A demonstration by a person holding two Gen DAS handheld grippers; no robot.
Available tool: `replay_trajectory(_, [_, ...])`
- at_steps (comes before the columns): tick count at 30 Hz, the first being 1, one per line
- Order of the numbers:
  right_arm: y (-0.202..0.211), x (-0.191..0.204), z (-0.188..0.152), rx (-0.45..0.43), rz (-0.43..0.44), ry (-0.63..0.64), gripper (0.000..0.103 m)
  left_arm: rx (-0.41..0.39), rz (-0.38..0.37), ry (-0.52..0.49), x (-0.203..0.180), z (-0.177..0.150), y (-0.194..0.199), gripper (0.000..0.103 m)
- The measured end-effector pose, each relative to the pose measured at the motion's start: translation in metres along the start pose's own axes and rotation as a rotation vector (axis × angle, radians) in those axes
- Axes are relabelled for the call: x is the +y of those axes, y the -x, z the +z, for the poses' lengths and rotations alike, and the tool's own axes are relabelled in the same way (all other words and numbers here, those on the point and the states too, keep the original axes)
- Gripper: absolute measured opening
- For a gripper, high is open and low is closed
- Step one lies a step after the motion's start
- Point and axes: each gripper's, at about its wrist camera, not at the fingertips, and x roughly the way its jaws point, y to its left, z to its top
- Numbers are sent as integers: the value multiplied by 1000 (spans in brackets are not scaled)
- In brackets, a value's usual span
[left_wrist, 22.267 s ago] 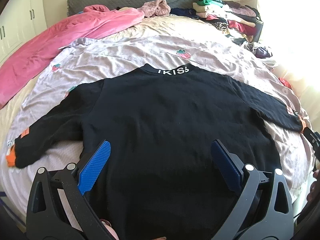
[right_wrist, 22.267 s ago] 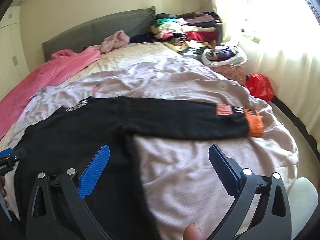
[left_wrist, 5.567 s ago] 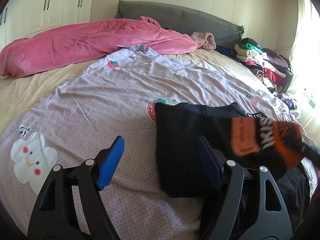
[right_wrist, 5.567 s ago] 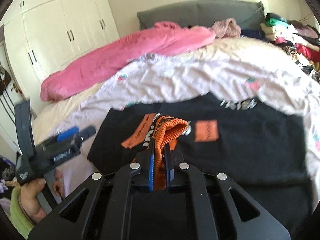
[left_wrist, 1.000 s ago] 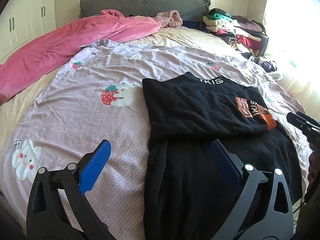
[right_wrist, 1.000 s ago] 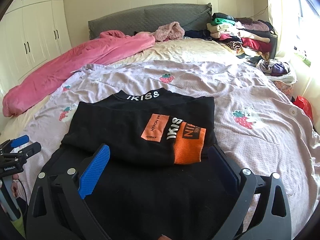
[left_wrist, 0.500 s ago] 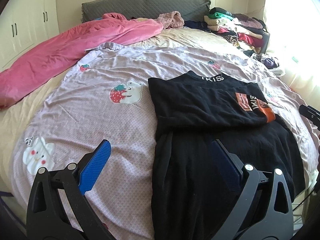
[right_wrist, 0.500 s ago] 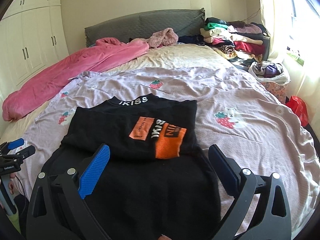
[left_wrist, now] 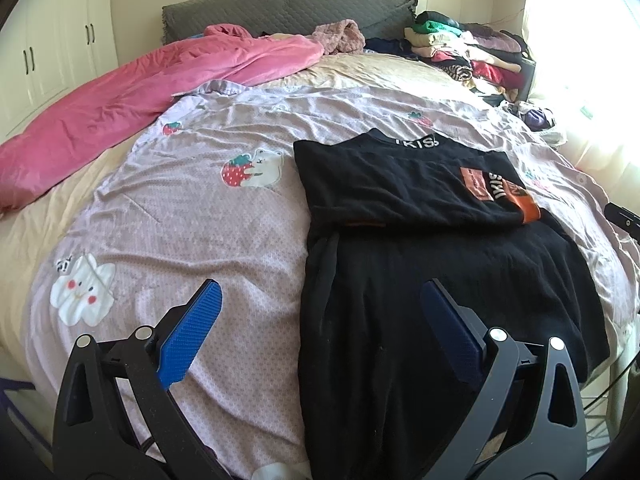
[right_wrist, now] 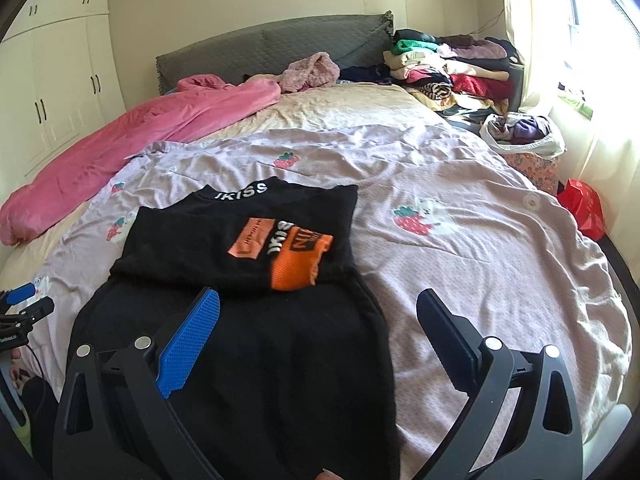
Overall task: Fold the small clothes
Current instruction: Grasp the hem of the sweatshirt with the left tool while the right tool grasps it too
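A black sweater point(left_wrist: 400, 280) lies flat on the lilac sheet point(left_wrist: 180, 220), collar away from me, both sleeves folded across the chest. The orange cuff point(right_wrist: 298, 266) of the top sleeve lies on its right side. It shows in the right wrist view too point(right_wrist: 260, 360). My left gripper point(left_wrist: 320, 320) is open and empty above the sweater's lower left edge. My right gripper point(right_wrist: 318, 324) is open and empty above the lower right edge. The left gripper's tip point(right_wrist: 24, 308) shows at the far left of the right wrist view.
A pink duvet point(left_wrist: 140, 92) lies along the bed's left side. A grey headboard point(right_wrist: 272, 44) stands at the back. A pile of folded clothes point(right_wrist: 448, 68) sits at the back right. A bag of clothes point(right_wrist: 520, 136) and a red bag point(right_wrist: 582, 208) stand beside the bed's right side.
Both grippers have drawn back toward the foot of the bed and stay open. The sweater has not moved.
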Motion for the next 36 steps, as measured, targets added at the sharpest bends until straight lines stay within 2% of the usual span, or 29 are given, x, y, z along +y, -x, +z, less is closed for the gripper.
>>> replay_trajectory(21, [12, -17, -27, 40, -16, -4, 98, 87, -32, 83, 32, -42, 2, 93])
replay_trajectory(32, [15, -18, -45, 83, -19, 28, 98, 132, -34, 47, 24, -67, -5, 93])
replay_trajectory(36, [15, -22, -57, 117, -36, 50, 98, 152, -54, 41, 19, -74, -10, 89])
